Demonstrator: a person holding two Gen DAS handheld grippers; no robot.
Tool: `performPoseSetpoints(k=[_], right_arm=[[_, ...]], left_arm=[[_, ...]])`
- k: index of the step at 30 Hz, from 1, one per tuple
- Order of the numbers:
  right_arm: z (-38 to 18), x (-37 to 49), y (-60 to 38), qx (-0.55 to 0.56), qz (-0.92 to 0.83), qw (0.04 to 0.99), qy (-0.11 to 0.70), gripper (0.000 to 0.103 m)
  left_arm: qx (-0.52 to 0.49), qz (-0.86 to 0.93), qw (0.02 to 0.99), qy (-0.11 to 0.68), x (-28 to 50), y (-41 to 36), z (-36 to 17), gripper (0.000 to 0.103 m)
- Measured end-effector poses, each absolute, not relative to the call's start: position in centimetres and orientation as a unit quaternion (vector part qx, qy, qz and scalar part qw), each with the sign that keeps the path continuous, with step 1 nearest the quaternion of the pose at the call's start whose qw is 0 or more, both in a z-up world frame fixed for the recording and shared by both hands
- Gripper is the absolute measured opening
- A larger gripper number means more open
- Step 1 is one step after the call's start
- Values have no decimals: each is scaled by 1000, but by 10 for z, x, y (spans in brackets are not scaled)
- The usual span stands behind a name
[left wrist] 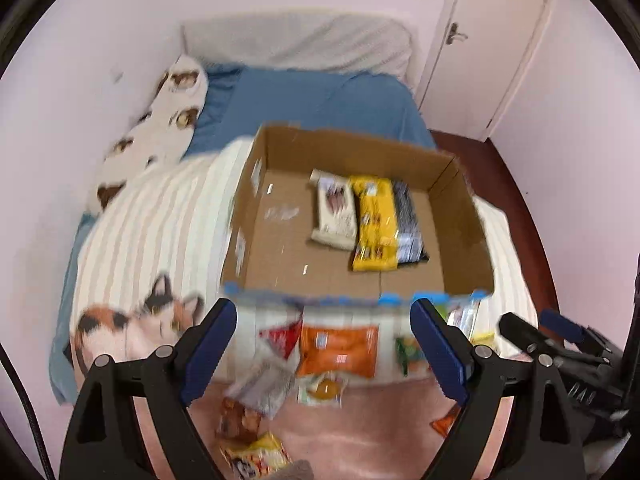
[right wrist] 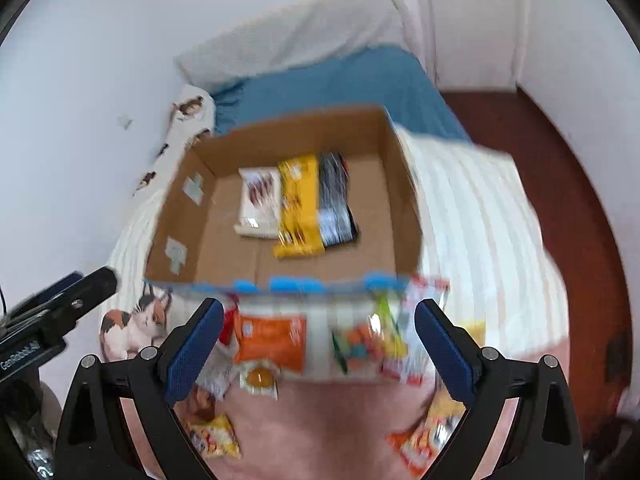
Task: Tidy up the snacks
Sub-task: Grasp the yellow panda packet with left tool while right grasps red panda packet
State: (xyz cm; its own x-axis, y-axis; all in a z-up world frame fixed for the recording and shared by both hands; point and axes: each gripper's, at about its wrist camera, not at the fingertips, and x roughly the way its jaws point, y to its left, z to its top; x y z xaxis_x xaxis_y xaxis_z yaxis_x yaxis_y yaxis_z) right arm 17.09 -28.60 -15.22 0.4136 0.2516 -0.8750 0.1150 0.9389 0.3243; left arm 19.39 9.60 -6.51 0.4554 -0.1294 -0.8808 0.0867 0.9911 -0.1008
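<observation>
Left wrist view had the left gripper (left wrist: 322, 344) spread wide and empty, with the cardboard box (left wrist: 460, 216) straight ahead on the bed (left wrist: 160, 216). Three snack packs sat inside it side by side: white (left wrist: 334, 210), yellow (left wrist: 376, 224), black (left wrist: 408, 220). Loose packets lay under the fingers, an orange pack (left wrist: 340, 350) right between them. The right gripper (right wrist: 318, 340) was also spread, nothing pinched, above that same orange pack (right wrist: 272, 338). Too blurry to count the loose ones.

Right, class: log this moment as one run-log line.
left gripper: open, empty | right gripper: open, empty | cardboard box: three packets inside | orange packet: outside
</observation>
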Motion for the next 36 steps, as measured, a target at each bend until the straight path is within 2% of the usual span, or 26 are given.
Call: performPoseSetpoints(k=[5, 10, 16, 18, 19, 20, 23, 30, 32, 36], right_arm=[[-217, 126, -323, 244, -17, 765, 596, 98], [-306, 68, -361, 330, -96, 665, 663, 98], [-371, 42, -372, 326, -143, 615, 704, 98], [-388, 40, -371, 329, -151, 603, 711, 92], [-393, 39, -370, 326, -154, 601, 714, 87], [-396, 39, -367, 319, -155, 601, 716, 76], [-396, 43, -356, 288, -139, 616, 720, 64], [-396, 42, -324, 276, -82, 615, 734, 61], [-399, 42, -318, 279, -69, 611, 738, 61], [-400, 39, -304, 270, -50, 608, 745, 61]], left_arm=[[-39, -25, 809, 586, 167, 124, -128, 89], [-70, 2, 741, 668, 138, 152, -201, 89], [-110, 40, 676, 727, 108, 182, -266, 89], [-120, 48, 659, 741, 102, 189, -282, 89], [-120, 52, 650, 748, 100, 191, -291, 89], [-118, 53, 645, 753, 99, 192, -297, 89], [-93, 52, 635, 765, 98, 189, -313, 89], [-196, -12, 597, 778, 99, 163, -332, 87], [-176, -61, 599, 778, 104, 133, -322, 87], [-65, -127, 609, 780, 108, 85, -297, 87]])
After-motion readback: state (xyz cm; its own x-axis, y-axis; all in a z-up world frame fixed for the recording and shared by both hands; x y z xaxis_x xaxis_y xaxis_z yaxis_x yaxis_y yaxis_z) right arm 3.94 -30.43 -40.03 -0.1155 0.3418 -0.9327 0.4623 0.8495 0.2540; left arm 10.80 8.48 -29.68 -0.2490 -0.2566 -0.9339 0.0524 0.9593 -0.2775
